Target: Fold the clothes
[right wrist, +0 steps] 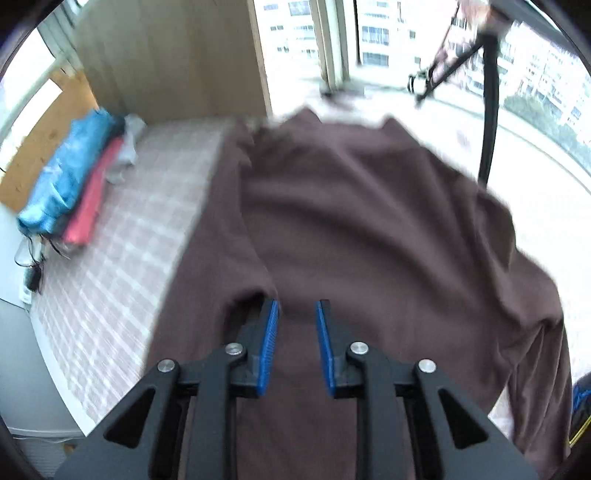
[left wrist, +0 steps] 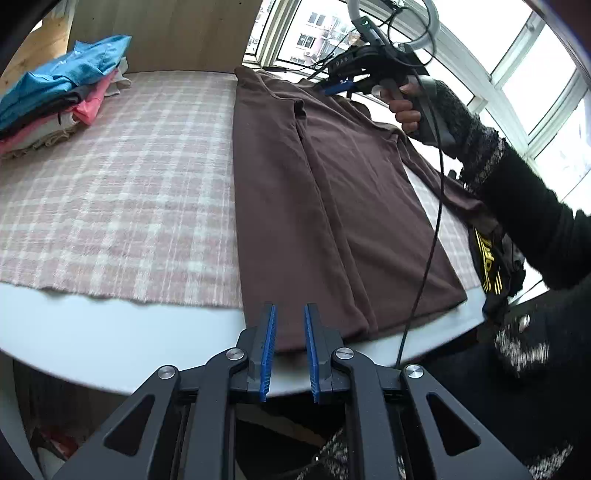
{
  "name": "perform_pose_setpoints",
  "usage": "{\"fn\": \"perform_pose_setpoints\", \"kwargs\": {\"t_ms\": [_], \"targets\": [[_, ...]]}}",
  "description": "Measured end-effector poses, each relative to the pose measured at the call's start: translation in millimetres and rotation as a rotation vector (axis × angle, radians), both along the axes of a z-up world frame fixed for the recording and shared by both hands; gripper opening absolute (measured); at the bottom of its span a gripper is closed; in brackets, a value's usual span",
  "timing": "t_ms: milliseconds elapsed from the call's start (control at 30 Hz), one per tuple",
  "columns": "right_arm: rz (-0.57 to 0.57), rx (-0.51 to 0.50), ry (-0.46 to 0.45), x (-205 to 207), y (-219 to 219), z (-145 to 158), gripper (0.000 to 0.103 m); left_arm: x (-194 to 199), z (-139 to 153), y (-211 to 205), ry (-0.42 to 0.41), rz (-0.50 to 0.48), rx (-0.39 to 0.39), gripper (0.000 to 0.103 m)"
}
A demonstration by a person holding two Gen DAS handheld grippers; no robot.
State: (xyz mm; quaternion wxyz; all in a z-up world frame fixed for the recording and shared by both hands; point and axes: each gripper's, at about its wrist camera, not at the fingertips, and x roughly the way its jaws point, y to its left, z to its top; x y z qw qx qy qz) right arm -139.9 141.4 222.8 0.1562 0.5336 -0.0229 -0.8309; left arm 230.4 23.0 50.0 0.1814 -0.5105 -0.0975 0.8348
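A long-sleeved brown knit garment (left wrist: 332,192) lies spread lengthwise on a pink-and-white checked cloth (left wrist: 118,177) that covers a pale desk (left wrist: 110,332), its near hem reaching past the cloth's frayed edge onto the bare desk top; one side panel is folded over the garment's middle, leaving a long seam down its length; the left gripper (left wrist: 290,350), black-armed with blue ribbed pads, hovers just above the garment's near hem, its jaws a narrow gap apart with nothing between them; the right gripper (right wrist: 297,347) hangs over the garment's upper part, jaws likewise parted and empty, the brown fabric beneath them blurred; in the left wrist view a hand (left wrist: 406,107) in a dark speckled sleeve (left wrist: 480,147) holds that right gripper's handle above the garment's far end, a black cable (left wrist: 428,240) trailing from it across the fabric; well to the left of the garment, at the cloth's far corner, sits a stack of folded clothes (left wrist: 62,92), blue on top with pink and grey below; to the garment's right, at the desk's edge, lies a black item with yellow lettering (left wrist: 487,266); behind the garment's far end stand a wooden panel (left wrist: 166,33) and bright windows (left wrist: 517,66).
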Motion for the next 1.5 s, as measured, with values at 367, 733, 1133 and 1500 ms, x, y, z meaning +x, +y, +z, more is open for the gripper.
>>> {"fn": "perform_pose_setpoints", "kwargs": {"t_ms": [367, 733, 1133, 1500], "targets": [[0.057, 0.038, -0.066, -6, -48, -55, 0.022, -38, -52, 40, -0.085, -0.157, -0.003, 0.013], [-0.333, -0.375, 0.054, 97, 194, 56, 0.038, -77, 54, 7, 0.052, -0.109, 0.106, 0.013], [-0.781, -0.165, 0.036, 285, 356, 61, 0.038, -185, 57, 115, 0.070, -0.375, 0.079, 0.014], [-0.804, -0.235, -0.047, 299, 383, 17, 0.044, -257, 28, 300, 0.108, -0.678, -0.146, 0.018]]}}
